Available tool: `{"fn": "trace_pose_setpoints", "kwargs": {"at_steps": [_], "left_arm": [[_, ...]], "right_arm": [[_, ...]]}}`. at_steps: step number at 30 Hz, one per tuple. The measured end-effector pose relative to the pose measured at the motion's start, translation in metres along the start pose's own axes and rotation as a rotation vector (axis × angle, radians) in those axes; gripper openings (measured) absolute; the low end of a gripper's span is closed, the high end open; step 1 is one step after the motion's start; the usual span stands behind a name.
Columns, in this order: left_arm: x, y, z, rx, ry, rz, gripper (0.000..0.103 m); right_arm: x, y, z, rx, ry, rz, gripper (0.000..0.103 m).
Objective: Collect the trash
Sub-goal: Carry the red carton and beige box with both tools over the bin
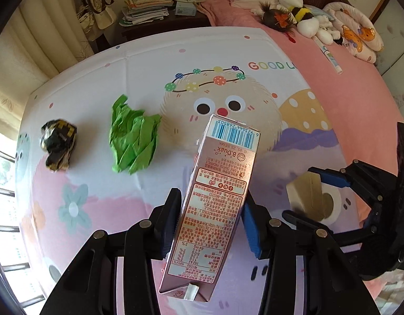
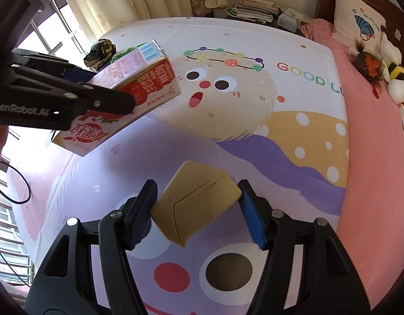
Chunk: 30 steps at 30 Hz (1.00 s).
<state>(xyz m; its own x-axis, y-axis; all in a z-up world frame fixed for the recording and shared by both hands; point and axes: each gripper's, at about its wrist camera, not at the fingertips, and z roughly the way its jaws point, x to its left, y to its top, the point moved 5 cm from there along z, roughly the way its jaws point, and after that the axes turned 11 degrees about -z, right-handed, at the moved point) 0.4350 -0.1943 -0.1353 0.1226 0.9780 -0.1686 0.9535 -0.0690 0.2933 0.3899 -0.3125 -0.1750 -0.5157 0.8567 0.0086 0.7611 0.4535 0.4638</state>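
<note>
While I hold both tools above the bed, this is what my two wrist views give me.
Left gripper (image 1: 211, 225): clamped on the pink drink carton (image 1: 217, 191) — my pads press its two narrow sides.
Carton: lifted off the cartoon bedsheet (image 1: 139, 60), tilted, barcode end pointing away from me, folded top nearest the camera; red strawberry print shows in the right wrist view.
Carton contents: I cannot tell, the carton is closed.
Right gripper (image 2: 199, 210): gripping a small tan box (image 2: 196, 204) at two opposite edges, held clear of the sheet.
Tan box: plain, flap seam visible, closed.
Green crumpled paper (image 1: 133, 139): lying on the sheet.
Dark crumpled wrapper (image 1: 58, 144): beside it, nearer the window — untouched.
</note>
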Motion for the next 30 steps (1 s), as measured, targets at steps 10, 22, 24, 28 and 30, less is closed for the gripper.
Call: {"fn": "trace_pose_setpoints", "kwargs": {"at_steps": [10,22,24,28,30], "left_arm": [[0.062,-0.140,-0.096,-0.061,-0.049,-0.012,0.045],[0.152,-0.327,-0.170,-0.067,-0.121,0.046,0.045],[0.160,-0.353,-0.177,-0.059,-0.129,0.050,0.045],[0.171,-0.399,-0.182,-0.035,-0.147,0.030,0.045],[0.172,-0.415,-0.178,-0.015,-0.157,0.016,0.045]], "right_arm": [[0.094,-0.027,-0.045,-0.025,-0.023,0.081,0.060],[0.276,-0.107,-0.116,-0.065,-0.018,0.241,0.060],[0.302,-0.122,-0.124,-0.048,-0.005,0.247,0.060],[0.344,-0.148,-0.135,-0.004,0.012,0.219,0.060],[0.361,-0.163,-0.135,0.019,0.025,0.213,0.060]]}}
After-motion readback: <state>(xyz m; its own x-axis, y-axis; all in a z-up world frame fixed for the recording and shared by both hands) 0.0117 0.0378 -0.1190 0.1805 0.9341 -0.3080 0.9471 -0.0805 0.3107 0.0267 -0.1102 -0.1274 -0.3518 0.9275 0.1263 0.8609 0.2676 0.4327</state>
